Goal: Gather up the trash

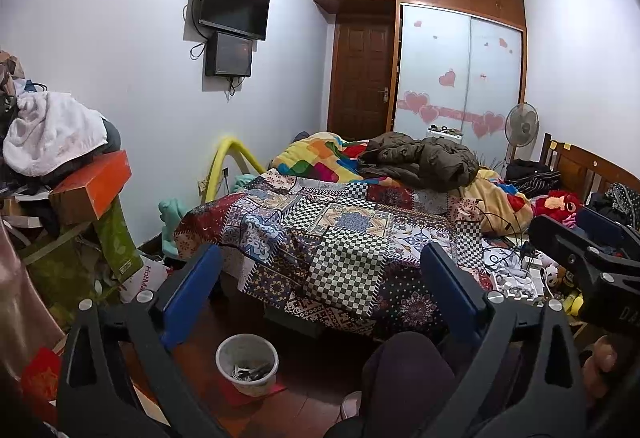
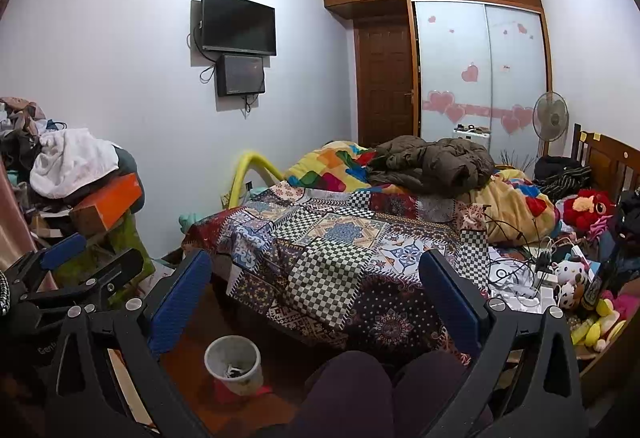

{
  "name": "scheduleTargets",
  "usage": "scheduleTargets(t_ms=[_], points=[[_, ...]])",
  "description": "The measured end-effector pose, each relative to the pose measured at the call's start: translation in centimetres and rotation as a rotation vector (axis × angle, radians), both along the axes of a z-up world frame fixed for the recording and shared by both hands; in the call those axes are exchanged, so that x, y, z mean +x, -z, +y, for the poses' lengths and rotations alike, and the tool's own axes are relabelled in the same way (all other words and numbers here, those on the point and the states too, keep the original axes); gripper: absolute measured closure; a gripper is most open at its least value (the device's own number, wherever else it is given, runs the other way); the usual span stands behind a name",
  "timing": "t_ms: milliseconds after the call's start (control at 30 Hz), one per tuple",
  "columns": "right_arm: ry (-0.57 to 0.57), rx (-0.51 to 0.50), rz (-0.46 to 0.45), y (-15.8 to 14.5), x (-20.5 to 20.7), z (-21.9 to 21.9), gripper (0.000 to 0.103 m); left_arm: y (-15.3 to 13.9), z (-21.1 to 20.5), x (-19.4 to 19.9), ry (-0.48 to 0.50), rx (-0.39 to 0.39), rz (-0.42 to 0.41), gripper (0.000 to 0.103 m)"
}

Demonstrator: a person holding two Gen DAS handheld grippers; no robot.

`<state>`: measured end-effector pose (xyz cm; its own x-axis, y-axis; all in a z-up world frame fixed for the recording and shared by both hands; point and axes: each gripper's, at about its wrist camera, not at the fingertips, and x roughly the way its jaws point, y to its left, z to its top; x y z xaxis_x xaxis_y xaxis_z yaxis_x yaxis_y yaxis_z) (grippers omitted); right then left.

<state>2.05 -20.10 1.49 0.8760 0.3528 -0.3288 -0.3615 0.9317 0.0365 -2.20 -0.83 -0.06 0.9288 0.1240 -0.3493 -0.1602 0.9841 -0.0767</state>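
Fingers [image 1: 192, 290] of the left gripper [image 1: 320, 278] stood wide and empty, bin [image 1: 247, 363] on the floor below, before the bed [image 1: 340, 234]; right view: right gripper [image 2: 316, 286] likewise wide, empty, bin [image 2: 234, 364] lower left.

Open floor [image 1: 320, 370] beside bin [image 1: 247, 363]

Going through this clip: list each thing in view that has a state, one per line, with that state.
left gripper: open, nothing between its fingers
right gripper: open, nothing held
trash bin: upright on the floor, some scraps at the bottom
door: closed
wardrobe sliding doors: closed
TV: screen dark
standing fan: upright
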Motion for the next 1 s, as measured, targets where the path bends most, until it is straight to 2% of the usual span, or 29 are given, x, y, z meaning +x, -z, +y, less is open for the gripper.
scheduleTargets(t_ms=[1000], points=[[-0.013, -0.017, -0.004, -0.22, -0.15, 0.94, 0.000, 0.45, 0.96, -0.51, -0.011, -0.034, -0.004, 0.002]])
